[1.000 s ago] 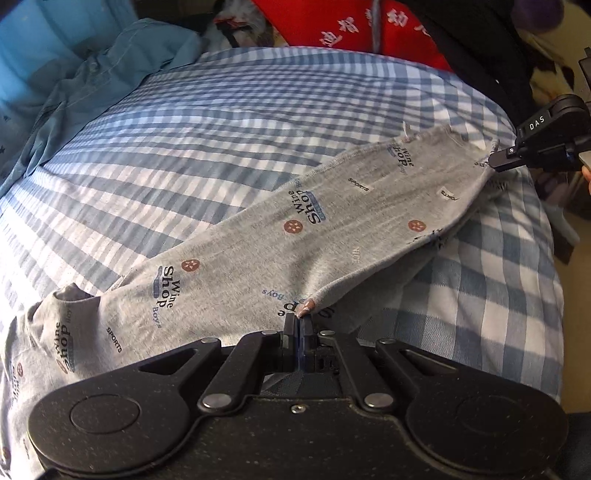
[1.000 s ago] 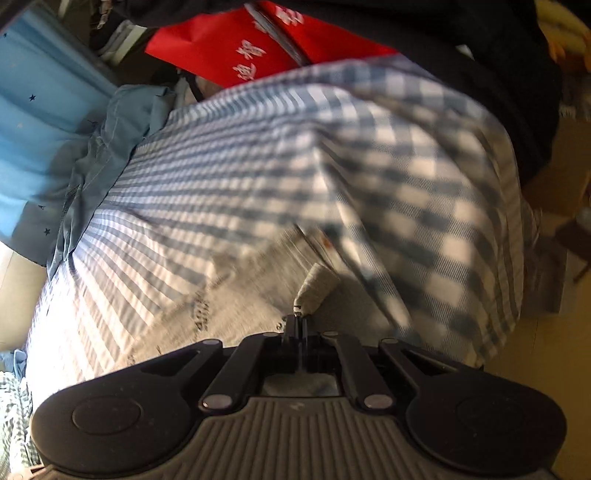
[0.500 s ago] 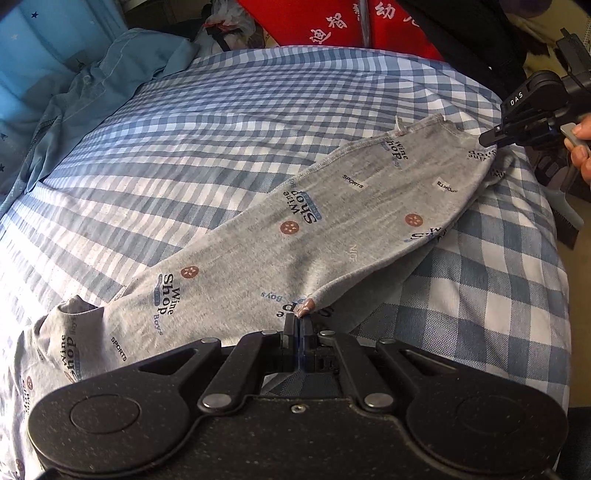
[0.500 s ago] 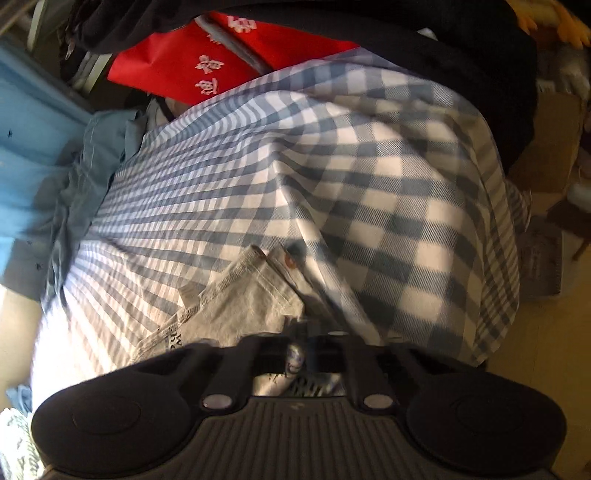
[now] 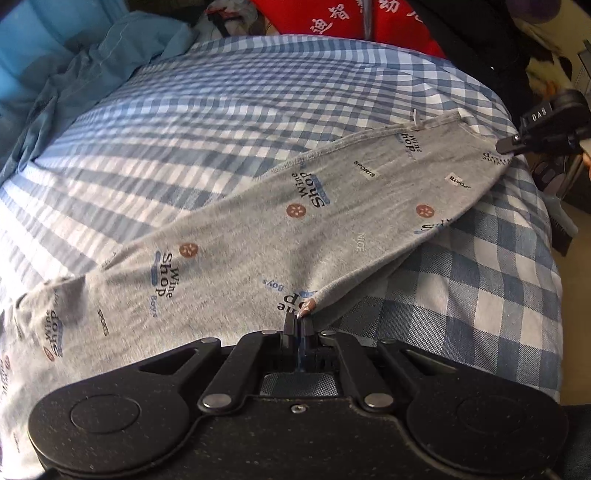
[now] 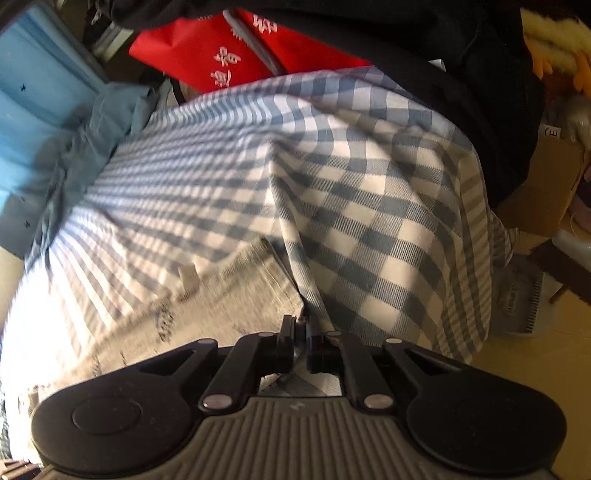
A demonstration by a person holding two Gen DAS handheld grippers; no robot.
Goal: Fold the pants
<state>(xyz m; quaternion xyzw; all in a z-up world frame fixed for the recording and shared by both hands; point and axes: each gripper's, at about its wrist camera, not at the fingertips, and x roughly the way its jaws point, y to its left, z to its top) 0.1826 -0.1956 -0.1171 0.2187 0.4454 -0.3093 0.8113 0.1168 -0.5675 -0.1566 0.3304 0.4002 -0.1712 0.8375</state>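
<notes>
Grey printed pants (image 5: 258,229) lie stretched across the blue-checked bed (image 5: 221,110), folded lengthwise. My left gripper (image 5: 297,319) is shut on the pants' near edge around the crotch. My right gripper (image 5: 508,146) shows at the far right in the left wrist view, pinching the waistband corner. In the right wrist view the right gripper (image 6: 300,323) is shut on the grey fabric (image 6: 236,288), which is blurred by motion.
A light blue garment (image 5: 74,74) is heaped at the bed's far left. A red bag (image 5: 369,22) and dark clothing (image 6: 443,55) sit beyond the bed. The bed's edge drops off to the right, with a cardboard box (image 6: 546,184) on the floor.
The right gripper has shifted slightly while holding the waistband, pulling the pants taut. The left gripper keeps its hold; the pants lie a little flatter.
</notes>
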